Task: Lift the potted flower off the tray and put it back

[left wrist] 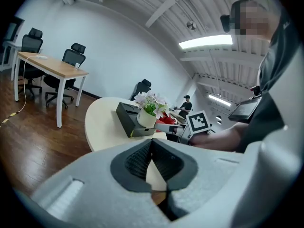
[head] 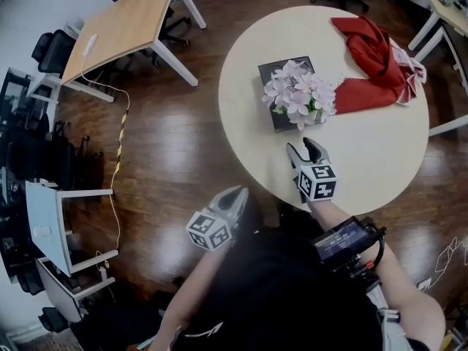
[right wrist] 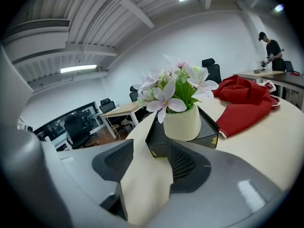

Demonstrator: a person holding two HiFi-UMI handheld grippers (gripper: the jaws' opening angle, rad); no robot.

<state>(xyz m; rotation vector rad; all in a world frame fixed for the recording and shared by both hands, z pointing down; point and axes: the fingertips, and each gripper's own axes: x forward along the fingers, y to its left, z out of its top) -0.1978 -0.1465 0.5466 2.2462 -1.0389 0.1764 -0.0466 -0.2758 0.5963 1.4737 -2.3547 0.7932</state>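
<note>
Tray (right wrist: 209, 129) lies partly hidden (seemingly) behind potted flower (right wrist: 182, 122).

Glossy wood floor (head: 175, 152); matt cream table (head: 380, 159); red cloth (head: 369, 57); seemingly ceramic pot (right wrist: 183, 122).

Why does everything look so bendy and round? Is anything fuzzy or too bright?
Head view: the wide lens bulges the round table and squeezes the desk at the edge. Left gripper view: black corners, and the ceiling light glares white. Right gripper view: the flowers look sharp, and the ceiling beams curve.
</note>
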